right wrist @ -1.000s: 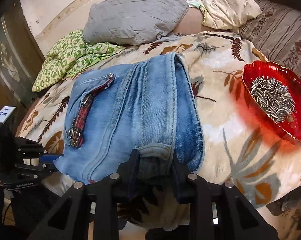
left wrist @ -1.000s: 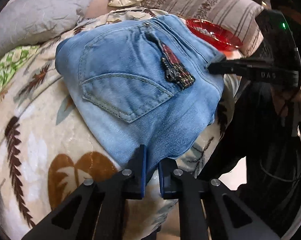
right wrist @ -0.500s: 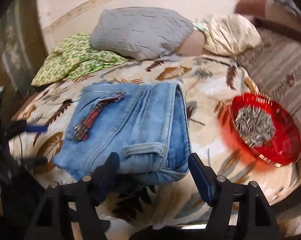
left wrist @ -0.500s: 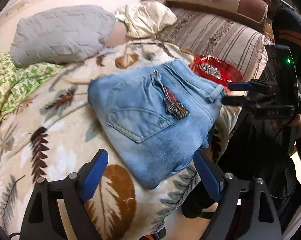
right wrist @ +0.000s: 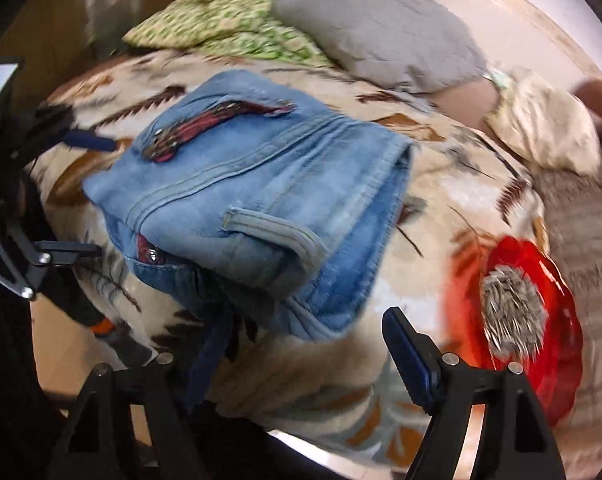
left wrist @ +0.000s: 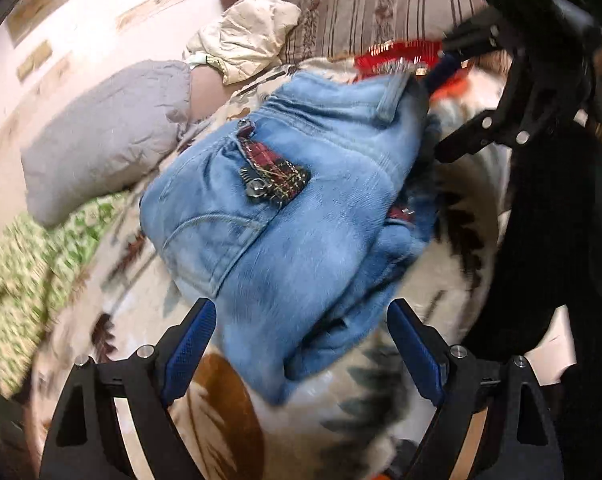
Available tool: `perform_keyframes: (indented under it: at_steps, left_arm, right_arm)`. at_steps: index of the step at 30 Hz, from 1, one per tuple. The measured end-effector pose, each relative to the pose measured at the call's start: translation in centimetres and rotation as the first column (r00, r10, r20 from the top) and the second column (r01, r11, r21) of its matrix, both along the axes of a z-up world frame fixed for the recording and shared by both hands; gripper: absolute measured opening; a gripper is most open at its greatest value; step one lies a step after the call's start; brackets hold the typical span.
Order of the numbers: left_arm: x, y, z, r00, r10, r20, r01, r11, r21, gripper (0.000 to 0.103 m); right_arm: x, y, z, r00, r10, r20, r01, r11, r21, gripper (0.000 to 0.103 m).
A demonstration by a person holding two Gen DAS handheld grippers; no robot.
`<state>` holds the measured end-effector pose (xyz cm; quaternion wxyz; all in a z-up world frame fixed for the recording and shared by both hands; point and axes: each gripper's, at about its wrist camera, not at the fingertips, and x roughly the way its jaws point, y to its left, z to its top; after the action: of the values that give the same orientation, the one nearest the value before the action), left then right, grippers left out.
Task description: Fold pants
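Both my left gripper (left wrist: 297,336) and right gripper (right wrist: 297,344) hang released; the folded light-blue denim pants (left wrist: 301,216) overhang the leaf-print blanket's (left wrist: 221,432) edge and might slide off.

Left gripper (left wrist: 301,344), right gripper (right wrist: 301,344) released jeans (left wrist: 301,200); jaws now wide.

Cloth, glass-like gloss and matt plastic

Faded denim pants (left wrist: 301,208) lie on a plush fleece blanket (right wrist: 453,184); the red dish (right wrist: 557,320) looks glossy, the pillow (left wrist: 105,136) matt crinkled cloth.
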<state>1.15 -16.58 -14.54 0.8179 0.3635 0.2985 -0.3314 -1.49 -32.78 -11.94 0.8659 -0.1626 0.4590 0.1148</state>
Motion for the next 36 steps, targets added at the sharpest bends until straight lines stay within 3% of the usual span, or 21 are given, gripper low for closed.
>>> perform_keyframes:
  at_steps: [2, 4, 6, 9, 13, 16, 18, 19, 20, 23, 25, 28, 30, 31, 34, 36]
  left_arm:
    - [0.8, -0.4, -0.8, 1.0, 0.014, -0.009, -0.014, 0.999, 0.032, 0.088]
    - [2.0, 0.0, -0.9, 0.995, 0.034, -0.095, -0.034, 0.999, -0.008, 0.085]
    - [2.9, 0.8, -0.9, 0.982, 0.044, -0.182, -0.054, 0.997, -0.049, 0.072]
    - [3.2, 1.4, -1.0, 0.974, 0.031, -0.223, -0.046, 0.997, -0.059, 0.066]
    - [3.7, 1.9, -0.9, 0.966, 0.036, -0.256, -0.056, 0.996, -0.073, 0.065]
    - [3.3, 2.2, -0.6, 0.971, 0.033, -0.236, -0.051, 0.996, -0.071, 0.072]
    - [2.3, 2.9, 0.1, 0.979, 0.021, -0.202, -0.034, 0.998, -0.058, 0.078]
    - [2.0, 2.8, 0.5, 0.982, 0.02, -0.188, -0.031, 0.998, -0.056, 0.082]
    - [1.9, 3.3, 1.1, 0.984, 0.025, -0.177, -0.036, 0.997, -0.062, 0.089]
    - [2.9, 5.2, 3.2, 0.976, 0.073, -0.204, -0.104, 0.984, -0.145, 0.097]
    - [4.5, 5.9, 4.1, 0.952, 0.114, -0.284, -0.176, 0.963, -0.203, 0.101]
    - [7.5, 7.4, 4.4, 0.874, 0.171, -0.456, -0.32, 0.907, -0.272, 0.103]
    - [9.7, 7.6, 4.0, 0.82, 0.175, -0.545, -0.393, 0.865, -0.312, 0.103]
    - [10.4, 7.7, 3.8, 0.799, 0.177, -0.575, -0.42, 0.848, -0.323, 0.103]
    - [12.5, 7.6, 3.0, 0.72, 0.161, -0.675, -0.503, 0.791, -0.348, 0.103]
    - [13.0, 7.6, 3.4, 0.701, 0.122, -0.702, -0.514, 0.769, -0.38, 0.103]
  right_arm:
    - [1.5, 0.5, -1.4, 0.998, 0.033, -0.06, -0.033, 0.999, 0.007, 0.074]
    - [1.8, 0.5, -1.7, 0.996, 0.038, -0.081, -0.037, 0.999, 0.023, 0.052]
    - [2.0, 0.6, -2.1, 0.994, 0.04, -0.103, -0.037, 0.999, 0.028, 0.043]
    - [1.9, -0.6, -1.9, 0.994, 0.007, -0.112, 0.002, 0.997, 0.079, 0.039]
    - [1.8, -2.2, -2.1, 0.991, -0.041, -0.127, 0.061, 0.986, 0.157, 0.039]
    - [1.6, -1.9, -2.0, 0.993, -0.031, -0.118, 0.048, 0.989, 0.14, 0.043]
    - [0.9, -1.8, -1.5, 0.994, -0.053, -0.099, 0.066, 0.989, 0.131, 0.055]
    - [0.5, -1.7, -1.2, 0.993, -0.068, -0.1, 0.081, 0.987, 0.136, 0.069]
    - [-0.1, -2.0, -0.7, 0.991, -0.091, -0.098, 0.107, 0.98, 0.168, 0.079]
    - [-1.5, -2.6, 0.6, 0.989, -0.127, -0.08, 0.145, 0.946, 0.29, 0.081]
    - [-1.6, -3.0, 0.8, 0.984, -0.154, -0.091, 0.176, 0.926, 0.334, 0.081]
    - [-0.8, -4.1, 0.4, 0.966, -0.216, -0.143, 0.256, 0.873, 0.415, 0.081]
    - [0.4, -5.3, 0.1, 0.947, -0.254, -0.195, 0.319, 0.806, 0.498, 0.082]
    - [1.8, -6.7, -0.1, 0.935, -0.264, -0.235, 0.353, 0.729, 0.586, 0.086]
    - [2.5, -7.4, -0.1, 0.93, -0.276, -0.244, 0.368, 0.685, 0.628, 0.09]
    - [3.5, -8.1, 0.7, 0.931, -0.261, -0.257, 0.366, 0.618, 0.696, 0.09]
